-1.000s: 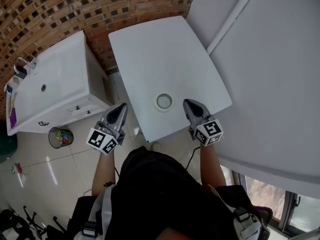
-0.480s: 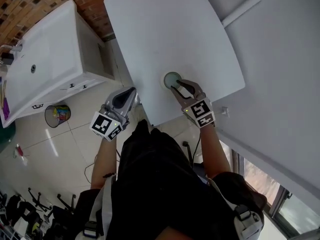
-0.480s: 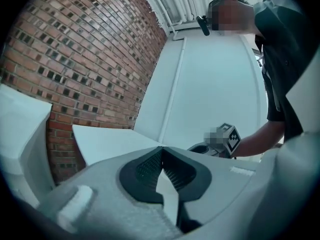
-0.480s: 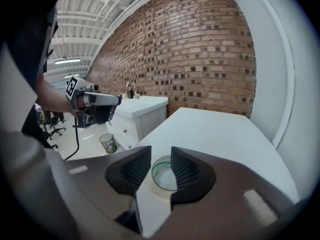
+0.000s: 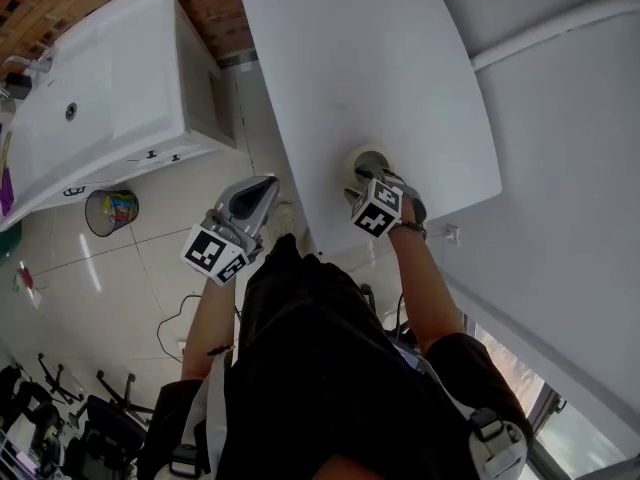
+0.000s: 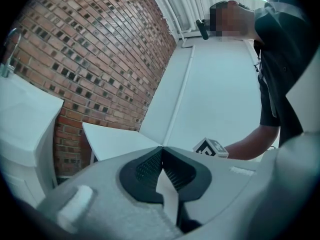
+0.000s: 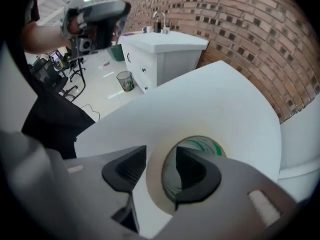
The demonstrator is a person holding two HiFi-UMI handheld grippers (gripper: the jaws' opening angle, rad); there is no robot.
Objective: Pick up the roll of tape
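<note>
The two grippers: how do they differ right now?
The left gripper has its jaws together and empty; the right gripper has jaws that have just been opening, astride the wall of the roll of tape. The left hangs beside the table; the right points down onto it. Both carry marker cubes.

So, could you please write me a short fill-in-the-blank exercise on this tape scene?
1. The roll of tape lies flat on the white ____.
2. The right gripper has its jaws open, one outside the roll and one inside its ____.
3. The left gripper has its jaws ____.
Missing words: table; hole; shut.
Note: the right gripper's jaws have just been opening.
</note>
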